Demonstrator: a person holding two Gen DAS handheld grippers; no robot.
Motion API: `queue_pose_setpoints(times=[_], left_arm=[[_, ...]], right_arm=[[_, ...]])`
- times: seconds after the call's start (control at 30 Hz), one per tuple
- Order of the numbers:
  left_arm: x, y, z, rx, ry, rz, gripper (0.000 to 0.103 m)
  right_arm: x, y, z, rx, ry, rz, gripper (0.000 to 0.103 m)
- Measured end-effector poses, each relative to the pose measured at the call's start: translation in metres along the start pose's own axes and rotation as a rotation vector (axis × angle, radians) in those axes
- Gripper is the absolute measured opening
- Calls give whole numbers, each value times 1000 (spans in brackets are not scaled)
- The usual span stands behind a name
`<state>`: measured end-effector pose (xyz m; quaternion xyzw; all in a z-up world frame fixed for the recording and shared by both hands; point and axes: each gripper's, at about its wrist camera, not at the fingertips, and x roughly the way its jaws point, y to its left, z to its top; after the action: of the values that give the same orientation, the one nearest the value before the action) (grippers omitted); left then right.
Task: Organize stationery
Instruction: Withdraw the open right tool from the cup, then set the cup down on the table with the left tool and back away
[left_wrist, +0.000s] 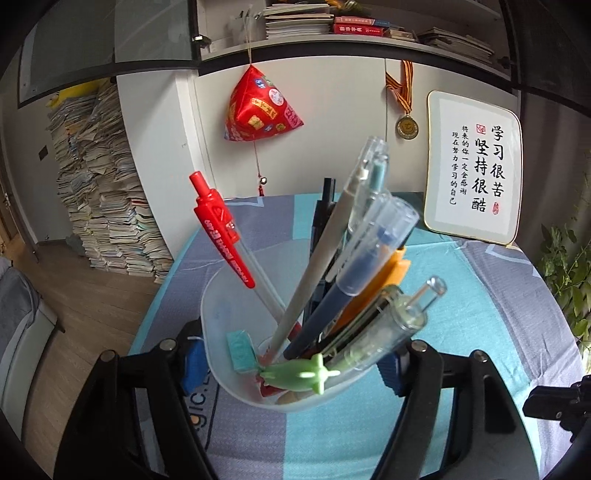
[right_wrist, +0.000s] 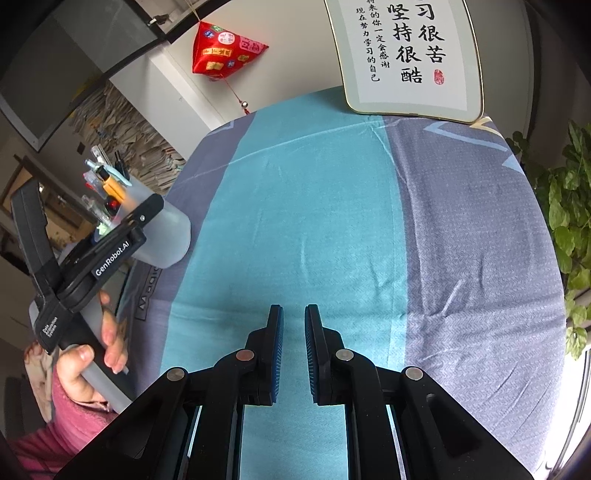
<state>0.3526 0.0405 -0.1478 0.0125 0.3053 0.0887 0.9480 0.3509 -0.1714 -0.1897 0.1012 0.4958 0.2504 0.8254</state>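
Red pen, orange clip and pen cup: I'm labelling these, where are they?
Red pen (left_wrist: 221, 230): left wrist view, its clip.
Orange clip (left_wrist: 397, 267): left wrist view, upper end.
Pen cup (right_wrist: 168, 236): right wrist view, outer wall.

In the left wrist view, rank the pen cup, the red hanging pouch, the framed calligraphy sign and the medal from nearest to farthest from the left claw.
1. Pen cup, clamped in the left claw, bottom centre.
2. Framed calligraphy sign, standing at the table's far right edge.
3. Medal and red hanging pouch, both hanging at the back wall; too close to call.
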Motion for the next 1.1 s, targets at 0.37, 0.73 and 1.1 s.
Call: queue_pose_setpoints(times=[0.37,0.73,1.1], left_arm=[[48,-67,21,13,110,-127,72],[49,-85,14,62,99,-134,72],[42,-87,13,121,91,-137,77]], right_arm=[[-6,-22,7,23,-47,-111,12],[-3,-26,15,-8,-142,-251,12],[-11,-13,19,0,-190,-306,12]])
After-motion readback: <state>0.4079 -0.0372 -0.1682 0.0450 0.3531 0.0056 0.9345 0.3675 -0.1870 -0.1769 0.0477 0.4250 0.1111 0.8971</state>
